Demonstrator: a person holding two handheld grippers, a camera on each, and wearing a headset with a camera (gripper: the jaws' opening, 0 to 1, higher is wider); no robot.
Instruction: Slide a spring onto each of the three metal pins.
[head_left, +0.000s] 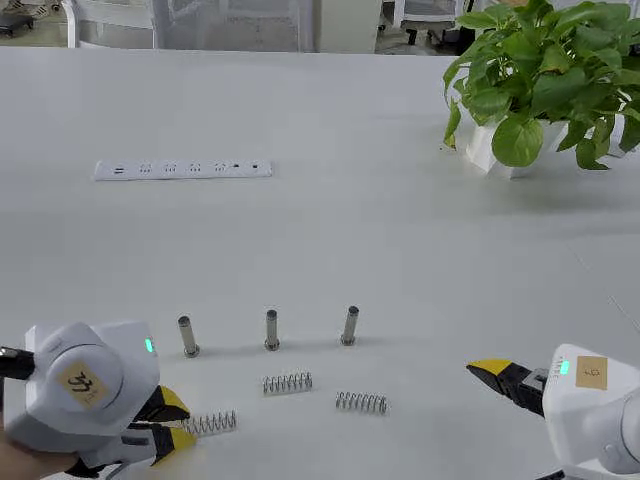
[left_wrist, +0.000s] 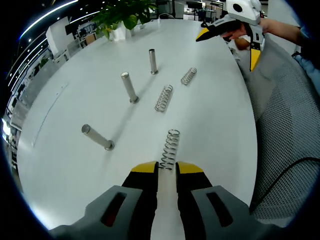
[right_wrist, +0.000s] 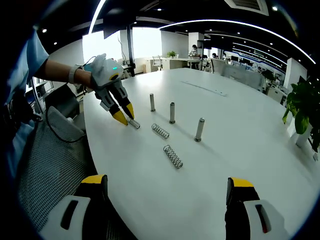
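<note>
Table (head_left: 400, 150): pins (head_left: 271, 329), springs (head_left: 287, 383), pwr strip (head_left: 182, 170), plant (head_left: 540, 80)

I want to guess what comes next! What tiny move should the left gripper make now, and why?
Probably close the left gripper on the nearest spring. Its end lies between the jaws, which look slightly apart, so it seems not yet gripped, and all three metal pins stand bare.

white table (head_left: 400, 250) | power strip (head_left: 183, 169) back left | potted plant (head_left: 540, 80) back right
</note>
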